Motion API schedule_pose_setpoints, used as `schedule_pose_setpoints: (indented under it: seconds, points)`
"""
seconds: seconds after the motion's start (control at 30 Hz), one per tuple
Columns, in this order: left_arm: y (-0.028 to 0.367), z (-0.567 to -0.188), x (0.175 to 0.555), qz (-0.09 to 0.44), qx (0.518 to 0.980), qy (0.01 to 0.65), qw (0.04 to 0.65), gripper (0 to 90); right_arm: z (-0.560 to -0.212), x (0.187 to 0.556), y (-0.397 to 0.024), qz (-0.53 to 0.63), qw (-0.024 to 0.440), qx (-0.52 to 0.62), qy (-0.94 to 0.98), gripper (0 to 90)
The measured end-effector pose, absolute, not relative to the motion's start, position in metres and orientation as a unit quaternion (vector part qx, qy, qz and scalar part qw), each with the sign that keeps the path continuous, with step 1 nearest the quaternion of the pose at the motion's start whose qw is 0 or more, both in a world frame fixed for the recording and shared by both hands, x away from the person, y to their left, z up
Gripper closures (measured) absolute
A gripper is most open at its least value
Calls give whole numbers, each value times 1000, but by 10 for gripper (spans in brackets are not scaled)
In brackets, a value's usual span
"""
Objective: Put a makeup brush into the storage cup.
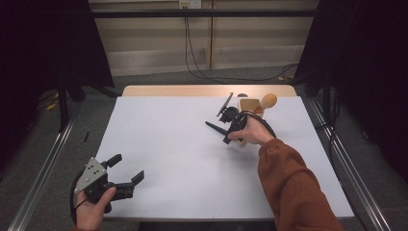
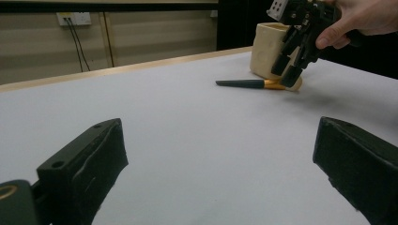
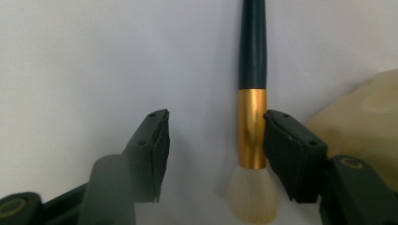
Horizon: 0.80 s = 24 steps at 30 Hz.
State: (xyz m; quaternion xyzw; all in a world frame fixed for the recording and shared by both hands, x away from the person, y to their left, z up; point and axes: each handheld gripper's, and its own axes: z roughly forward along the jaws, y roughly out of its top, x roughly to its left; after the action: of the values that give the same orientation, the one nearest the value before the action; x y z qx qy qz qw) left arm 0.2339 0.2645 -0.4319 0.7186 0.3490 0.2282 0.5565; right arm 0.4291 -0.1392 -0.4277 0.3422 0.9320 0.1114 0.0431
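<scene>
A makeup brush with a black handle, gold ferrule and pale bristles lies flat on the white table. My right gripper points down over it with the jaws on either side of the ferrule. One pad rests against the gold band; the other stands well apart, so the gripper is open. In the high view the right gripper is at the back right, and the brush handle sticks out to its left. My left gripper is held at the front left corner, open with nothing between its jaws.
A beige cup stands just behind the right gripper, with a round wooden knob rising from it. The cup is close behind the brush. A wooden table edge runs along the back.
</scene>
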Motion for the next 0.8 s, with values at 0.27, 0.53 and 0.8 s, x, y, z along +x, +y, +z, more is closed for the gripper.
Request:
schedule_pose_setpoints:
  seconds: [0.27, 0.53, 0.8]
  points:
    - [265, -432, 233, 229, 718, 349, 557, 29, -433, 433, -140, 92, 53, 344, 933, 492]
    - [264, -432, 233, 228, 718, 348, 558, 28, -438, 436, -138, 78, 57, 345, 934, 560]
    - [264, -432, 233, 229, 717, 348, 559, 29, -448, 440, -137, 58, 61, 348, 934, 685]
